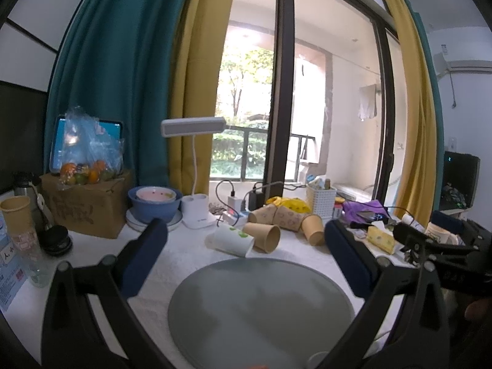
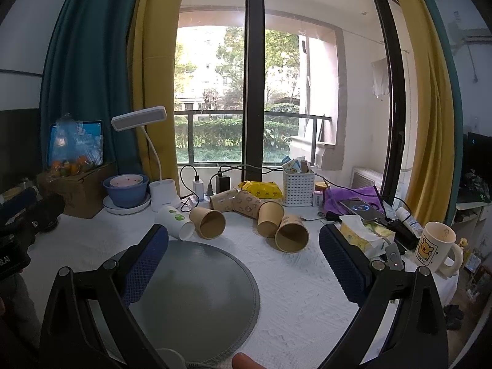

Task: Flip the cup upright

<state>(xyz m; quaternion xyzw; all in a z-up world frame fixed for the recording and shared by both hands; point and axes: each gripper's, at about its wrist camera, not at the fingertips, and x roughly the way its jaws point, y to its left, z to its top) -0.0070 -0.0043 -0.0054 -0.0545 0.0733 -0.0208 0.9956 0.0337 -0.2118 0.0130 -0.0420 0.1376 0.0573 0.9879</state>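
Note:
Several paper cups lie on their sides on the white tablecloth beyond a round grey mat (image 1: 261, 304) (image 2: 196, 292). A white cup with green spots (image 1: 230, 241) (image 2: 176, 219) lies at the left, a brown cup (image 1: 264, 236) (image 2: 209, 222) beside it, more brown cups (image 2: 290, 233) to the right. My left gripper (image 1: 246, 255) is open and empty above the mat, short of the cups. My right gripper (image 2: 243, 253) is open and empty, also short of them. Each gripper's body shows in the other's view.
A blue bowl on plates (image 2: 126, 192), a white desk lamp (image 2: 163, 196), chargers and a white basket (image 2: 298, 187) stand behind the cups. A tissue box (image 2: 363, 233), phone and white mug (image 2: 436, 247) are at the right. A cardboard box (image 1: 89, 206) stands at the left.

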